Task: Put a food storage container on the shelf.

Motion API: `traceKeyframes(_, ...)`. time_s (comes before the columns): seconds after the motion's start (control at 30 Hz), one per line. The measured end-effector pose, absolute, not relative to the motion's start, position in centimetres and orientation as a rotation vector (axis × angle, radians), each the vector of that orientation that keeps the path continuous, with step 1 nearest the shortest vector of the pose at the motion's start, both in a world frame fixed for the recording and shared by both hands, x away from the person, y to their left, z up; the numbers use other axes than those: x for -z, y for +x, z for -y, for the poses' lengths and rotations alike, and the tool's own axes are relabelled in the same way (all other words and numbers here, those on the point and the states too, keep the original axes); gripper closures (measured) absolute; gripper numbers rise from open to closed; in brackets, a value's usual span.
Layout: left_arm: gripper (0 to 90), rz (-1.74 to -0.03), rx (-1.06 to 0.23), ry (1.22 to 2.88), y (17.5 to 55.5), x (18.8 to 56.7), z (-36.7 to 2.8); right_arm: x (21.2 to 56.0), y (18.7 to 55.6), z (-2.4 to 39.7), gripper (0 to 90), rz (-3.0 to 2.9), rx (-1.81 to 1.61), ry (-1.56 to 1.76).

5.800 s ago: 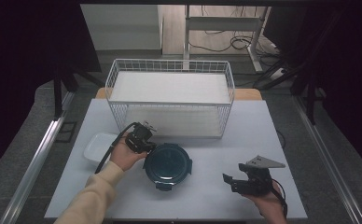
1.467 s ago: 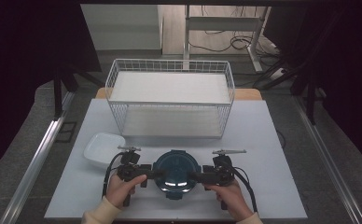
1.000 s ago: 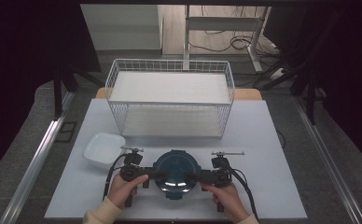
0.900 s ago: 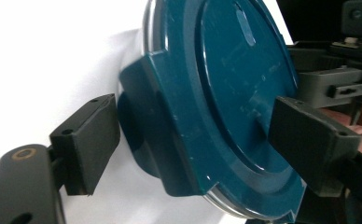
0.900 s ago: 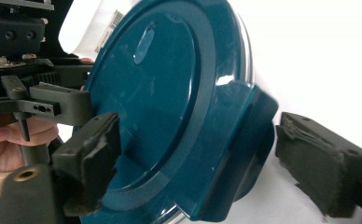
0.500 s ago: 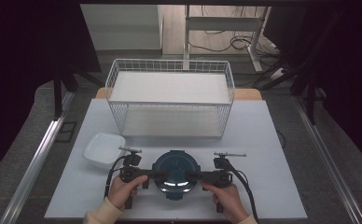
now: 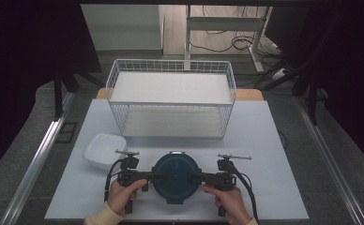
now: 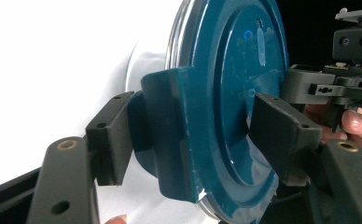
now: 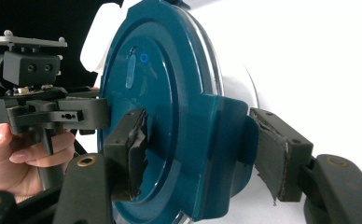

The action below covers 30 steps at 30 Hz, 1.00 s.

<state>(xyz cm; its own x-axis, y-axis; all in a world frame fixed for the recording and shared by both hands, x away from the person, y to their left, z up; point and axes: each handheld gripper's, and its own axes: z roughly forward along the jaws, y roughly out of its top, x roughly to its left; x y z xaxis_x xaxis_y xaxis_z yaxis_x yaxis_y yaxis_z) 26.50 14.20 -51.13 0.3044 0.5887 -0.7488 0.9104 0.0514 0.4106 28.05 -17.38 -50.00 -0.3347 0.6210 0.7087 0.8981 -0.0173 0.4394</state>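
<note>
Both claws on the blue lid

My left gripper (image 7: 157, 176) and right gripper (image 7: 195, 177) have just been closing, each now pinching a side clip of the lid (image 7: 175, 176) (near table edge, centre); white bowl (image 7: 103, 150) far-left.

White bench (image 7: 274, 140) on grey floor (image 7: 25, 154); dark surroundings; desk frame (image 7: 227, 23) behind; cables (image 7: 217, 44) on wood flooring.

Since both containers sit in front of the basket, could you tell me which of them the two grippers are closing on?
The round dark teal lidded container: the left gripper and right gripper have been closing over its side clasps. The white dish sits apart, untouched.
</note>
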Motion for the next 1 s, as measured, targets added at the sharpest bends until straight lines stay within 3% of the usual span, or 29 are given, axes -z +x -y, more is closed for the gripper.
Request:
traceKeyframes(0.2,38.3,-1.366,0.418,1.643,26.2,50.7,-14.2,49.7,28.0,17.7,40.8,1.95,1.317,-1.595)
traceKeyframes(1.0,39.8,-1.327,0.412,1.642,25.8,50.1,-13.9,48.3,27.8,18.1,41.2,2.035,1.381,-1.553)
